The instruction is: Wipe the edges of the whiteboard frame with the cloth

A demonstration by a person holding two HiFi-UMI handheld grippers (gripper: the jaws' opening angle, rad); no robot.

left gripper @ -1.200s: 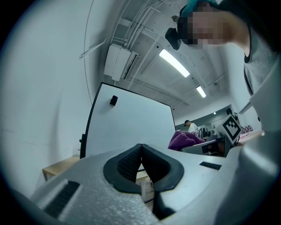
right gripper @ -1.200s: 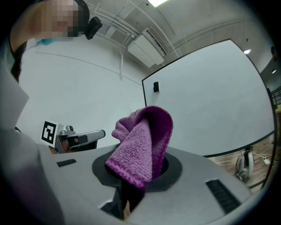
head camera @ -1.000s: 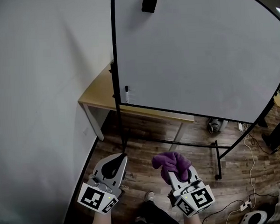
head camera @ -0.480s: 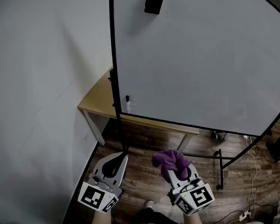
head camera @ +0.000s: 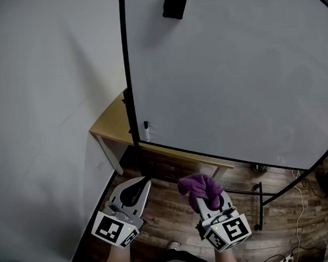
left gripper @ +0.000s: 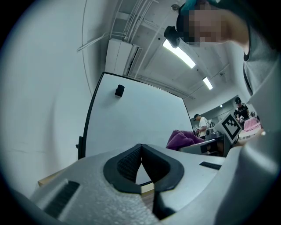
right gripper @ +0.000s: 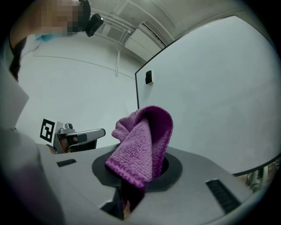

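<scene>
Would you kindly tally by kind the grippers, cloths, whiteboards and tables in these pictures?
grippers: 2, the left gripper and the right gripper
purple cloth: 1
whiteboard: 1
wooden table: 1
total: 5

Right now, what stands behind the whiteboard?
A wooden table stands behind the whiteboard: one corner and a leg show at its lower left. The board covers the rest of the table.
</scene>
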